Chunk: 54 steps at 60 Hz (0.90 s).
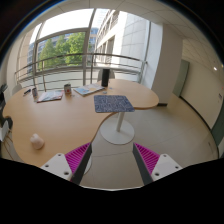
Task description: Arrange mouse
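A white mouse (37, 142) lies on the wooden table (60, 120), near its front left edge. A blue-grey patterned mouse mat (113, 103) lies farther along the table, near its right curved edge. My gripper (112, 160) is held high above the floor, well short of the table, to the right of the mouse. Its two fingers with magenta pads (76, 156) stand wide apart with nothing between them.
The table stands on a white pedestal base (119, 132). Papers or books (48, 96) and a dark cup (68, 89) lie at the table's far side. A railing and large windows (70, 50) are beyond. Bare floor lies under the gripper.
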Each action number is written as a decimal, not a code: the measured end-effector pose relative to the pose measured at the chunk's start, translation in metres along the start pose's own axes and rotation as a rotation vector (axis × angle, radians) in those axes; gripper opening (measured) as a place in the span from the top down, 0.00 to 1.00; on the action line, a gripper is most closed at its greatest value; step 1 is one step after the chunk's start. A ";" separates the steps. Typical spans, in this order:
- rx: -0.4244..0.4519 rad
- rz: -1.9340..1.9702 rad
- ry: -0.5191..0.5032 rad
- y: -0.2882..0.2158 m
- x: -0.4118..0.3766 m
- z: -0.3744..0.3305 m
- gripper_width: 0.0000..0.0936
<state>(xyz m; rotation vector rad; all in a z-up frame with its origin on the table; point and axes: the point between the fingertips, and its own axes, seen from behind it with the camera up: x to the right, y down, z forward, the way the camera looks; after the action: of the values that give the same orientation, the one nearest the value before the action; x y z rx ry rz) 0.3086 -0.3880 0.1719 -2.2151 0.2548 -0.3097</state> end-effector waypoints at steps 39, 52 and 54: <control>-0.122 -0.071 -0.216 0.130 -0.224 -0.002 0.09; -0.073 -0.085 -0.294 0.123 -0.342 0.041 0.09; -0.063 -0.090 -0.295 0.118 -0.354 0.049 0.09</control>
<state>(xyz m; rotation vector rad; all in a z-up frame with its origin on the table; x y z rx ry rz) -0.0204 -0.3217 0.0023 -2.3033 0.0042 -0.0203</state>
